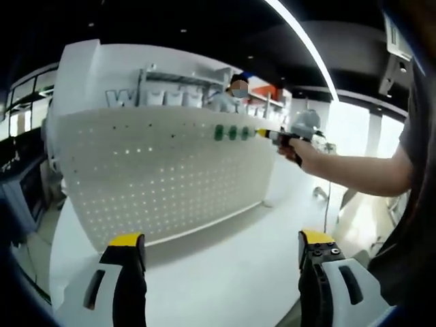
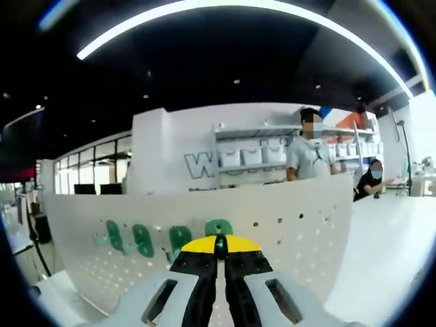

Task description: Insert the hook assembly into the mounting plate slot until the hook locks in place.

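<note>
Left gripper (image 1: 221,248): jaws wide apart, nothing between, low over white table (image 1: 225,272).
Right gripper (image 2: 220,246): jaws together, pinching a small green hook (image 2: 220,242) against pegboard (image 2: 286,225).
Left gripper view extra: right gripper (image 1: 269,134) at pegboard's (image 1: 157,177) top right edge, hand (image 1: 300,151) behind it; green hooks (image 1: 231,132) in a row just beside.
Right gripper view extra: green hooks (image 2: 143,240) close up, left of jaws; two people behind board.

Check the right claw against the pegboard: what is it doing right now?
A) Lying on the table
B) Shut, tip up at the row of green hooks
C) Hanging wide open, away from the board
B: the right claw has its jaws closed together, tip at the green hooks on the white pegboard.
</note>
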A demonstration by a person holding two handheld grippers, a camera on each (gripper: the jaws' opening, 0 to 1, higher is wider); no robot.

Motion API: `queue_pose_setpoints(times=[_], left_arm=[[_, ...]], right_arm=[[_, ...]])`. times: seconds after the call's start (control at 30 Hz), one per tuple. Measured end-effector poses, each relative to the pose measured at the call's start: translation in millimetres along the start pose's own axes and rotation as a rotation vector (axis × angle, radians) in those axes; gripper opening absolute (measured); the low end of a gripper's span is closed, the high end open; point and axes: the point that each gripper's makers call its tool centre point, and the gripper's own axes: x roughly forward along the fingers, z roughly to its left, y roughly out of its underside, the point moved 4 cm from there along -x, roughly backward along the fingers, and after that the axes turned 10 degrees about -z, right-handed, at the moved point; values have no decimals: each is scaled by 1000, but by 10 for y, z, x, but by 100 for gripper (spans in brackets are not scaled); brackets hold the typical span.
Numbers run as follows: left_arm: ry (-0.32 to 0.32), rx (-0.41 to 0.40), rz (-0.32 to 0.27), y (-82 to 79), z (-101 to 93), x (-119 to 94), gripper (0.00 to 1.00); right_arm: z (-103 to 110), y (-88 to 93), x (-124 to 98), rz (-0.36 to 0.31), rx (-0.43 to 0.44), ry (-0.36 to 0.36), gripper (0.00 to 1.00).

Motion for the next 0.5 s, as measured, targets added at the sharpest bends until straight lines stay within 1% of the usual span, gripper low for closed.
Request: queue_pose_setpoints(times=[0.2,0.3,0.43,0.5], left_arm=[[-6,-4,7,19,26,10,94],[-6,-7,11,33,34,24,93],[-9,-15,12,41,42,41,92],[-10,-15,12,39,46,46,92]], right_arm=[[-29,-36,38,-17,-15,-4,0],[-40,-5,34,-19,-14,-12,0],[-77,71,22,1,-14,-5,0],[-88,69,20,-5,-9,-6,0]])
